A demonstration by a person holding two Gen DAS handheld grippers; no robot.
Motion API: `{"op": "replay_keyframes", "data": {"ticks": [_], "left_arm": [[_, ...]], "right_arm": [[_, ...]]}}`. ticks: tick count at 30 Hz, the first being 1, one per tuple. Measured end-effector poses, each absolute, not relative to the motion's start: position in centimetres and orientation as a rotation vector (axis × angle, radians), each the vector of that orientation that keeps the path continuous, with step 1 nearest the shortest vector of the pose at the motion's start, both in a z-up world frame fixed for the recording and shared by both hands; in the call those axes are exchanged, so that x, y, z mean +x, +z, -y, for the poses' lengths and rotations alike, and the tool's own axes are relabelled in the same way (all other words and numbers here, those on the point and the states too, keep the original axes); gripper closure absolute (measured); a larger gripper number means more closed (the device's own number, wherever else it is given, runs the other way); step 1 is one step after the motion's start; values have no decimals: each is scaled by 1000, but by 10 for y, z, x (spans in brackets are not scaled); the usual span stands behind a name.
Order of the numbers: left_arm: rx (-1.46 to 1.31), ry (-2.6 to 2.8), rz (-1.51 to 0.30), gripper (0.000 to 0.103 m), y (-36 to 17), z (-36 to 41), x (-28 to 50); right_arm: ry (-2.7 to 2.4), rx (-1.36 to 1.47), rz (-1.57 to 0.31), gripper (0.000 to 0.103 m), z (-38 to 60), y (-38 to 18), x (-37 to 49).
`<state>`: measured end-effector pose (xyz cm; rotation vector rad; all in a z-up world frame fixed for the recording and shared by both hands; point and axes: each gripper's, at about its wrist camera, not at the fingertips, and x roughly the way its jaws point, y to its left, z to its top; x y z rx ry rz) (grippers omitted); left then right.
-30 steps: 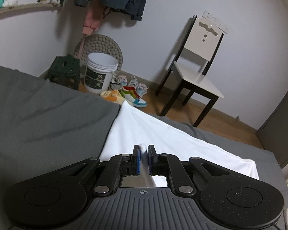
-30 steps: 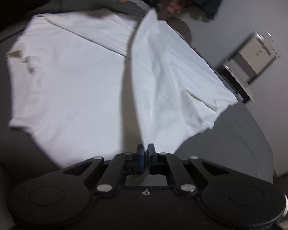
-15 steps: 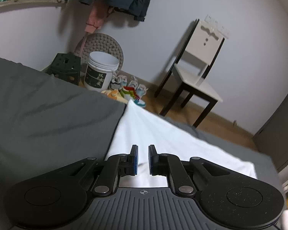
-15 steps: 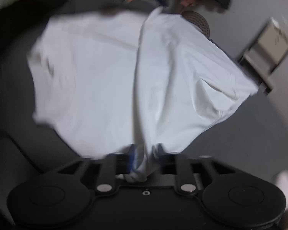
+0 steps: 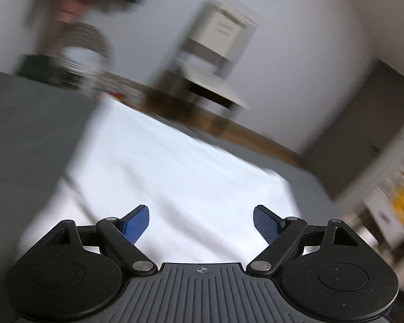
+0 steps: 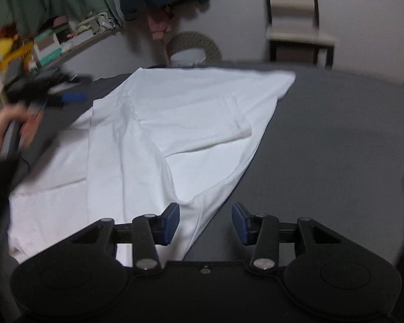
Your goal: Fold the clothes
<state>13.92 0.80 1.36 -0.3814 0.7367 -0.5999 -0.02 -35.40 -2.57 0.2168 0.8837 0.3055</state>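
The left gripper [image 5: 201, 223] has its jaws spread wide, nothing between the blue pads. The right gripper [image 6: 205, 222] is likewise parted and empty. At far left, a hand [image 6: 5, 129] grips the left gripper's handle, blurred.

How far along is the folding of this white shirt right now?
Done: one side of the white shirt is folded over its middle and lies on the grey bed. In hand: nothing; the left gripper and right gripper are both open. Left: the other side and the final folds, judging by the spread cloth.
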Motion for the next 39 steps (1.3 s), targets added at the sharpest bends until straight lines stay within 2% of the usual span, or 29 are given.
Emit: {"op": "replay_keyframes", "data": {"ticks": [2, 7, 12, 14, 16, 18, 23, 24, 27, 28, 30, 31, 33, 35, 39], "left_arm": [[-298, -750, -753, 18, 11, 26, 99], [-103, -922, -848, 18, 2, 104, 2], [-186, -918, -937, 18, -11, 147, -69], [-183, -910, -924, 18, -13, 166, -88], [-136, -890, -889, 18, -15, 185, -101], [-47, -843, -855, 19, -17, 202, -107], [-75, -834, -907, 19, -23, 206, -98], [-79, -840, -912, 25, -25, 206, -100], [-93, -839, -890, 28, -31, 208, -108], [-102, -837, -880, 32, -33, 207, -107], [-122, -821, -871, 52, -38, 206, -104], [-131, -810, -870, 58, -43, 208, -101], [-181, -787, -886, 84, -52, 199, -95], [-222, -793, -890, 91, -55, 189, -91], [-225, -857, -857, 91, -54, 179, -96]], "right_arm": [[333, 338, -905, 67, 369, -35, 12], [293, 598, -931, 67, 399, -55, 32], [277, 656, -944, 68, 400, -70, 49], [279, 628, -952, 75, 393, -73, 52], [275, 599, -956, 92, 387, -74, 53], [261, 565, -953, 98, 384, -75, 52], [213, 573, -932, 99, 399, -74, 46], [203, 590, -928, 99, 402, -75, 46], [193, 638, -935, 99, 409, -80, 47], [193, 640, -940, 99, 409, -81, 47], [193, 630, -946, 99, 408, -82, 47], [193, 626, -947, 99, 407, -81, 46], [193, 622, -948, 99, 407, -80, 46], [193, 637, -948, 98, 409, -81, 46], [182, 672, -938, 98, 413, -82, 45]]}}
